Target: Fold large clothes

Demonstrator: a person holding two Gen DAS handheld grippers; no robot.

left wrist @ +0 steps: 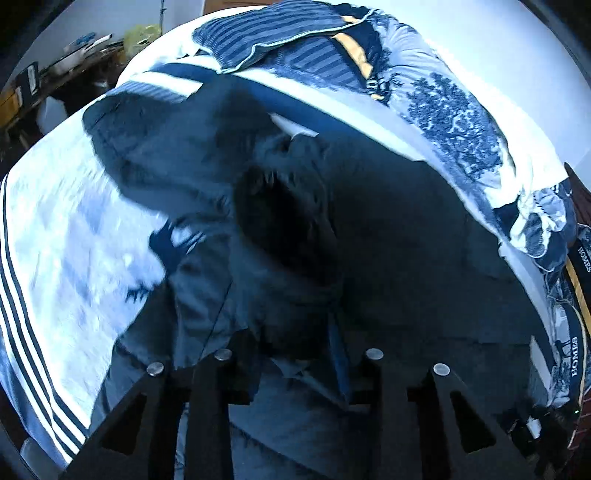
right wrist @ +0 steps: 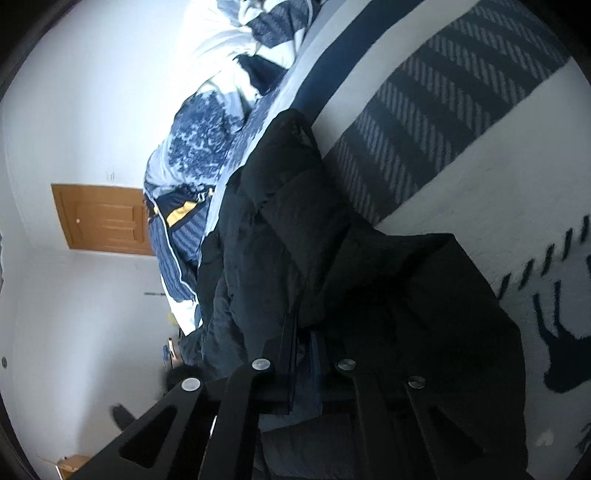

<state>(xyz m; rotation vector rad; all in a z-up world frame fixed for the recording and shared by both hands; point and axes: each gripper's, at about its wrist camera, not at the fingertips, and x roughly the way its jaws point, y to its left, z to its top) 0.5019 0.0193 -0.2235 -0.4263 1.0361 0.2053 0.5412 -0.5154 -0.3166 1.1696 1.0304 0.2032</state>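
Lying across the bed's white blanket [left wrist: 66,236] with navy stripes is a big dark puffer jacket [left wrist: 369,229], bunched up with its fur-trimmed hood [left wrist: 280,206] gaping open in the middle. The left gripper [left wrist: 295,350] hangs over the jacket with dark fabric between its part-open fingers, but honestly can't tell if they're pinching it. The right gripper [right wrist: 303,354] is nearly clenched, with a fold of the jacket [right wrist: 280,236] sitting between its fingers. Behind it there's a rumpled blue-and-white patterned duvet [left wrist: 454,122] and a striped pillow [left wrist: 280,33] by the white wall, plus a wooden door [right wrist: 103,221] in the right wrist view.
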